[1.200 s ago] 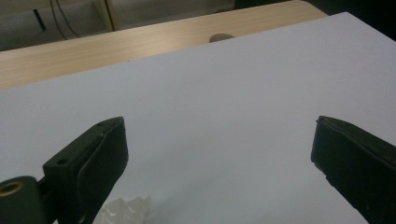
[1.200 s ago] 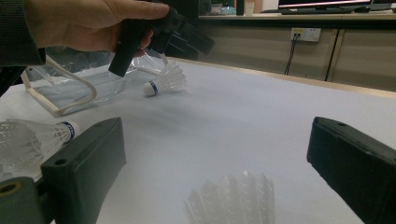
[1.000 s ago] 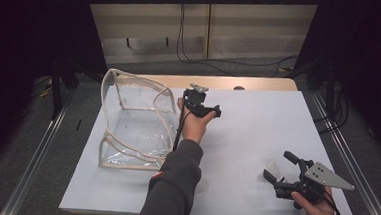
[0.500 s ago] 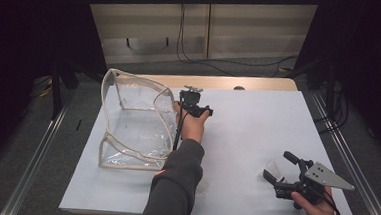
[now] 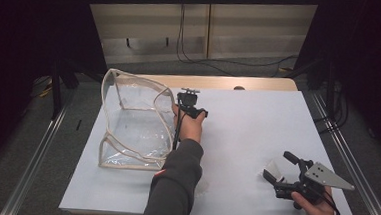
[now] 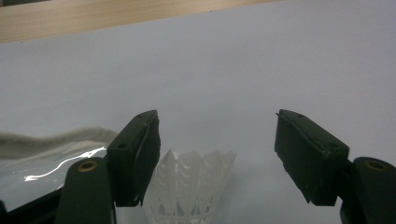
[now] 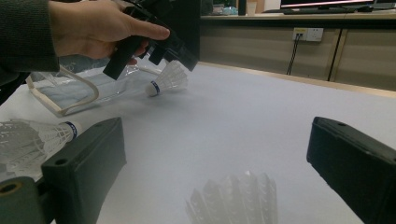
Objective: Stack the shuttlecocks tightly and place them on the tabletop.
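Note:
My left gripper (image 5: 193, 107) (image 6: 217, 121) hovers low over the white table beside a clear plastic bag (image 5: 135, 121). A white shuttlecock (image 6: 191, 186) (image 7: 168, 77) lies between its jaws. They have just been closing, but the right pad still stands well off the feathers. My right gripper (image 5: 278, 165) (image 7: 217, 126) rests open near the table's front right, with a second shuttlecock (image 5: 274, 168) (image 7: 233, 198) lying between its jaws, untouched. A third shuttlecock (image 7: 32, 135) lies outside its left jaw.
The white table (image 5: 257, 121) has a bare wooden strip (image 5: 220, 82) along its far edge. The bag (image 7: 70, 93) lies open on its side with a cream-trimmed rim. Metal rails run along both sides of the table, and cables hang at the back wall.
My left gripper has edged slightly toward the bag and its jaws have narrowed. The right gripper and its shuttlecock have stayed put.

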